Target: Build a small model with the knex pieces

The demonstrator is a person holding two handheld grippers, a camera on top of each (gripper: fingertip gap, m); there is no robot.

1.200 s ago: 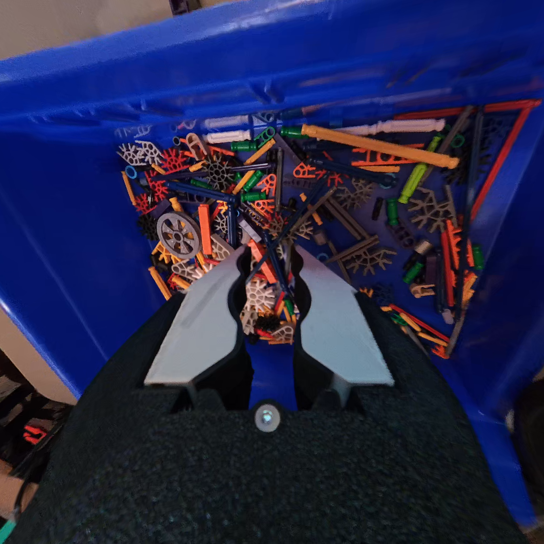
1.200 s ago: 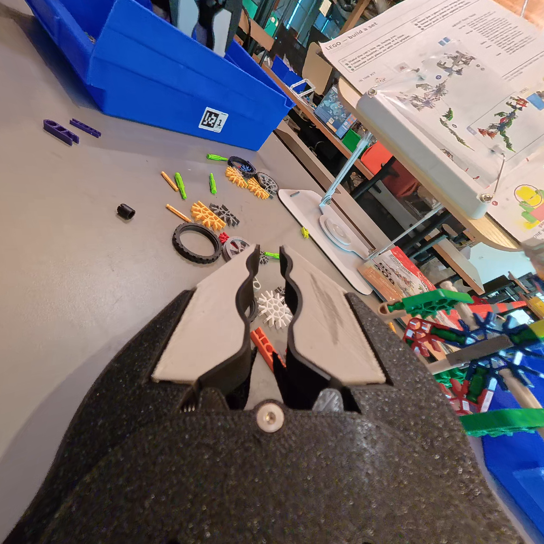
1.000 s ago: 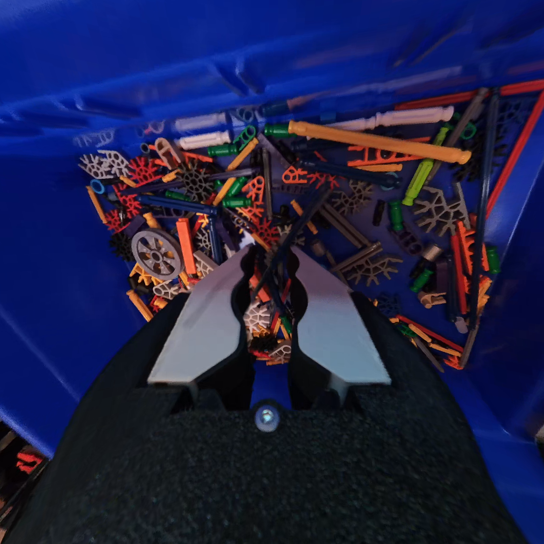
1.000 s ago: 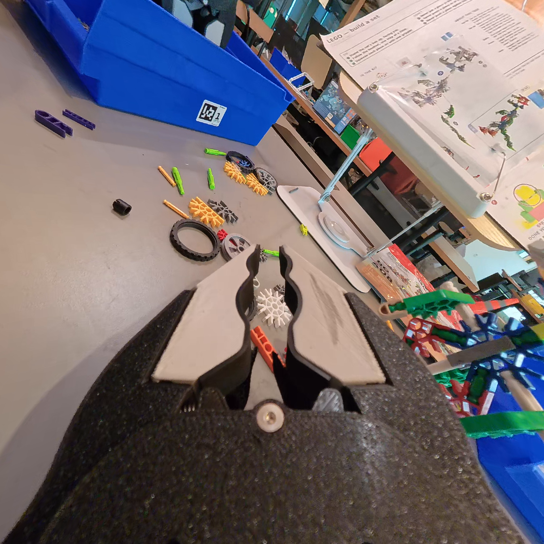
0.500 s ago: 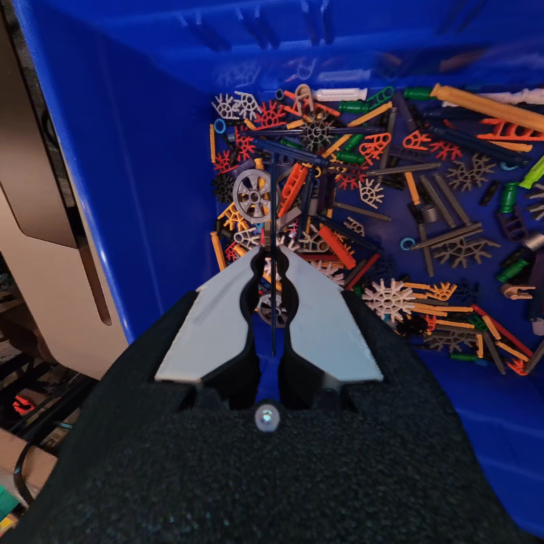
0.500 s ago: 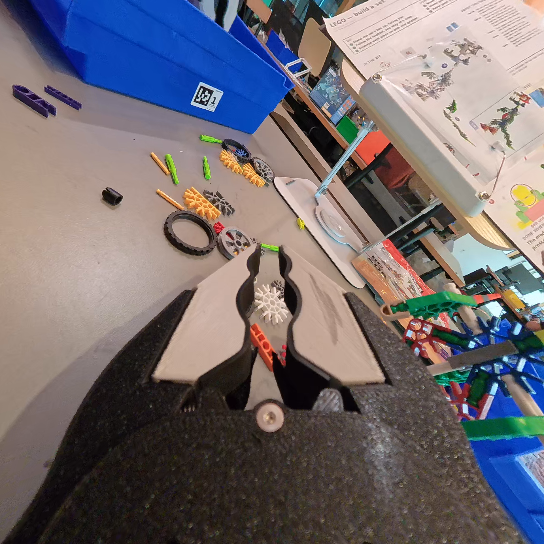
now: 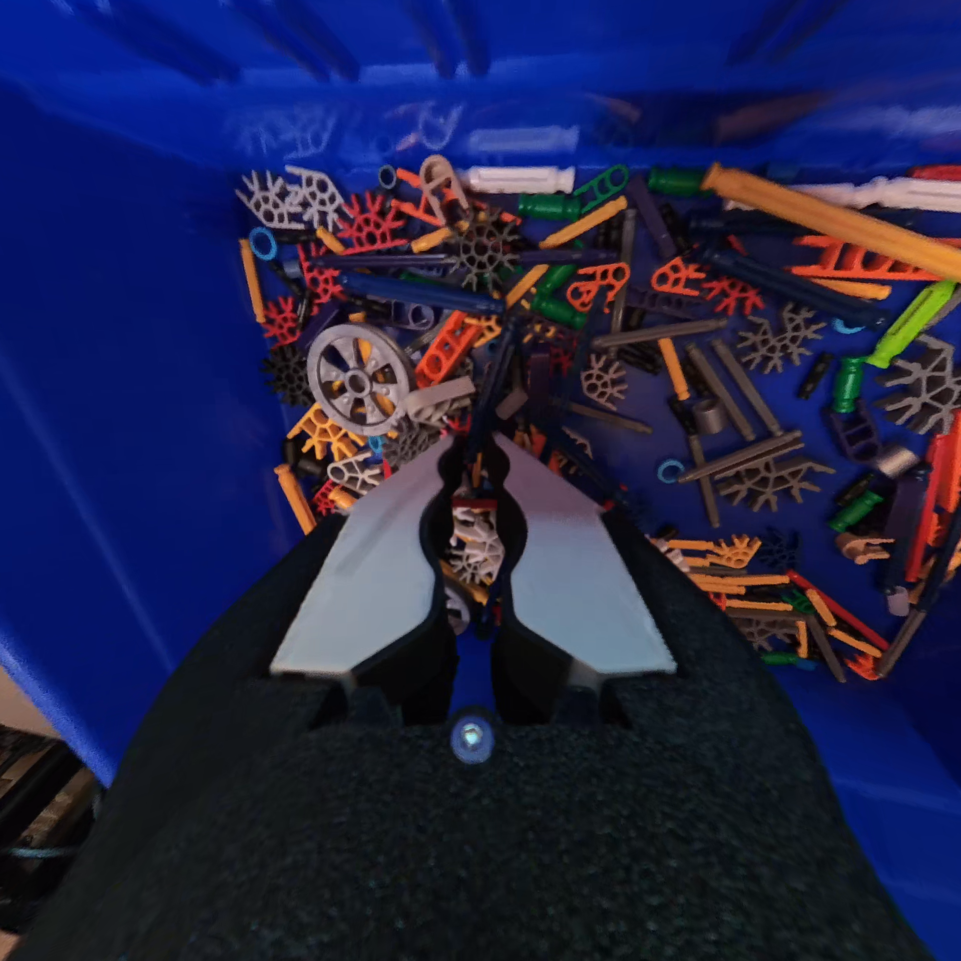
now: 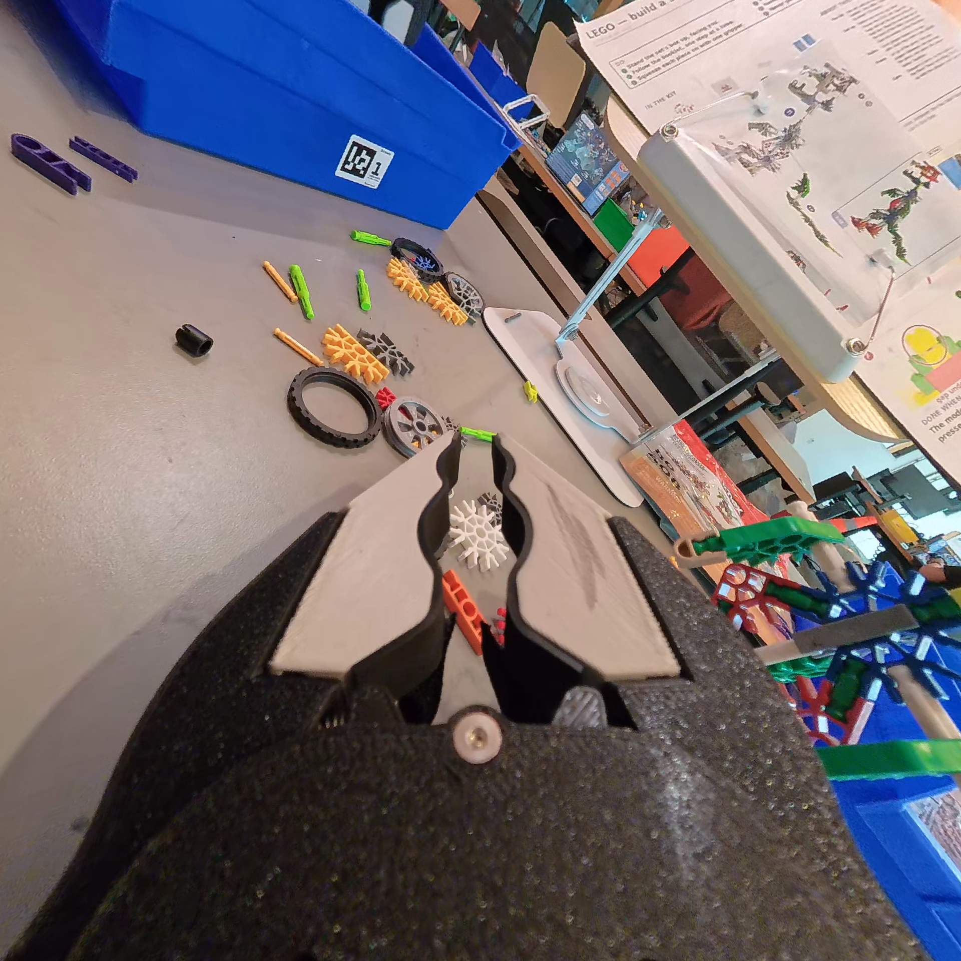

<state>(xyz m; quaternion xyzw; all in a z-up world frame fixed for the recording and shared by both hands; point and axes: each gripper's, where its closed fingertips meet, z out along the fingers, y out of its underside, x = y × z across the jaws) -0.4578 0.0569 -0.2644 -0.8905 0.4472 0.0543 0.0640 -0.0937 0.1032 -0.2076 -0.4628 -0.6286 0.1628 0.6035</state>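
My left gripper (image 7: 474,442) is inside a blue bin (image 7: 130,312), low over a pile of rods, connectors and a grey wheel (image 7: 359,385). It is shut on a thin dark blue rod (image 7: 499,364) that runs between the fingertips and slants up to the right. This view is blurred. My right gripper (image 8: 476,442) hovers over the grey table (image 8: 130,494), its jaws a narrow gap apart with nothing between them. A white snowflake connector (image 8: 478,535) and an orange piece (image 8: 463,608) lie on the table below it.
Loose parts lie ahead of the right gripper: a black tyre (image 8: 333,413), a grey wheel (image 8: 416,424), yellow connectors (image 8: 353,353), green rods and purple pieces (image 8: 47,161). The blue bin (image 8: 260,93) stands at the back. A stand with instruction sheets (image 8: 728,234) and a built model (image 8: 832,598) are at the right.
My left gripper closed on the dark blue rod and pulled it out of the pile, swinging across the bin. The right gripper barely moved and kept the same narrow gap.
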